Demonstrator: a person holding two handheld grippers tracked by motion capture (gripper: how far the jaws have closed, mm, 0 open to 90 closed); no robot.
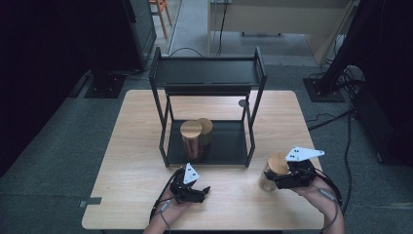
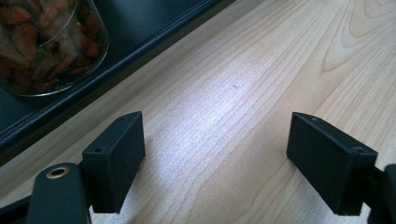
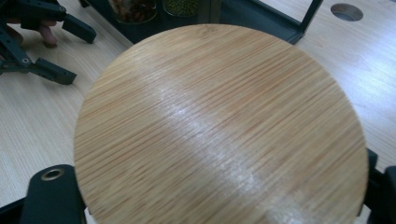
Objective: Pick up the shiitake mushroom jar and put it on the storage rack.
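A glass jar with a round bamboo lid (image 1: 277, 165) stands near the table's front right, and my right gripper (image 1: 273, 179) is shut on it from the right. In the right gripper view the lid (image 3: 219, 126) covers most of the jaws. My left gripper (image 1: 197, 187) rests at the front middle of the table, open, with bare wood between its fingers (image 2: 116, 158). It also appears far off in the right gripper view (image 3: 70, 51). Two more lidded jars sit on the rack's lower shelf: a taller one with reddish contents (image 1: 191, 139) (image 2: 42, 42) and a shorter one (image 1: 205, 129) behind it.
A black two-tier metal rack (image 1: 209, 73) stands at the middle of the wooden table (image 1: 136, 161); its lower tray edge (image 2: 116, 60) lies just ahead of my left gripper. A round cable hole (image 1: 242, 103) (image 3: 346, 11) sits right of the rack.
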